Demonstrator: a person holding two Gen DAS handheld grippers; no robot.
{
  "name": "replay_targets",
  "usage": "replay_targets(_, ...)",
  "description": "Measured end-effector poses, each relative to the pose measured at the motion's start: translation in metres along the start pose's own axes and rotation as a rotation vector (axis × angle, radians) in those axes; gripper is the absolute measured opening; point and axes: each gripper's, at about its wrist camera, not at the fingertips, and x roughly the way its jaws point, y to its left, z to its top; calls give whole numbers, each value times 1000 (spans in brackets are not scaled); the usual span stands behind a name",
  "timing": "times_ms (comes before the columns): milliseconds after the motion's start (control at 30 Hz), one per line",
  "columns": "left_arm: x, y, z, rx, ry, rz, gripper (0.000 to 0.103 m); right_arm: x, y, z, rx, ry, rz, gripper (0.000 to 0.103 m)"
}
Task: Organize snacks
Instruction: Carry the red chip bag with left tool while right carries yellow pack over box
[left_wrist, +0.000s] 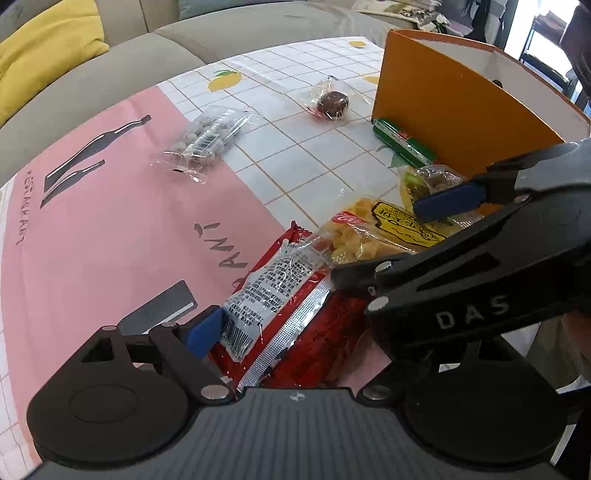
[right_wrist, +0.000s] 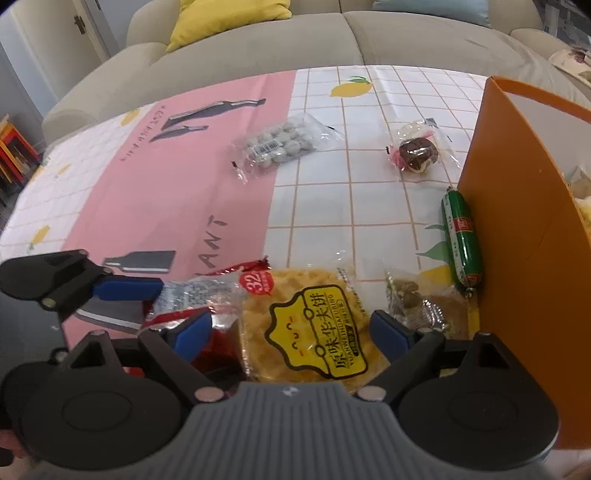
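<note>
The yellow waffle-cake packet (right_wrist: 314, 325), clear wrap over pale golden pieces with a yellow label in black characters, lies flat on the desk (right_wrist: 325, 206) between the blue pads of the right hand-held gripper (right_wrist: 291, 334), whose jaws stand wide and do not press on it. Just left of that gripper a red packet (left_wrist: 295, 314) with a white printed panel and a silver seam lies partly under the yellow one; it sits between the spread jaws of the left hand-held gripper (left_wrist: 317, 328), whose left blue pad (left_wrist: 205, 330) is at the packet's barcode edge, and whether it touches cannot be told; the far jaw is hidden behind the right gripper's arm. Just right of the right hand-held gripper lies a small clear bag of brownish bits (right_wrist: 417, 299), and beyond it a green sausage stick (right_wrist: 461, 240) rests against the orange box (right_wrist: 517, 229). Well ahead of both grippers lie a clear bag of grey balls (right_wrist: 280, 146) and a wrapped chocolate-coloured cake (right_wrist: 417, 153), apart from each other.
</note>
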Motion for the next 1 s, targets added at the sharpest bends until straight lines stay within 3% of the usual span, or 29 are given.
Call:
replay_targets(100,-3,1,0,-32,7,4,91,-2,0,0,-8,-3,-9,71)
replay_targets(200,-10,9,0,-126,8,3,78,-8,-3,1,4,-3,2,64)
replay_targets(333,-16,20,-5,-250,27,5,74,-20,0,1,2,-8,30,49)
replay_targets(733,-46,28,-23,-402,-17,10,64,-59,-9,0,79,-57,115,42)
replay_targets(967,-65,25,-26,-420,-54,20,62,-75,-18,-6,108,-74,142,40)
replay_targets(1000,-67,23,-25,-417,-54,23,51,-76,-19,-6,111,-75,148,40)
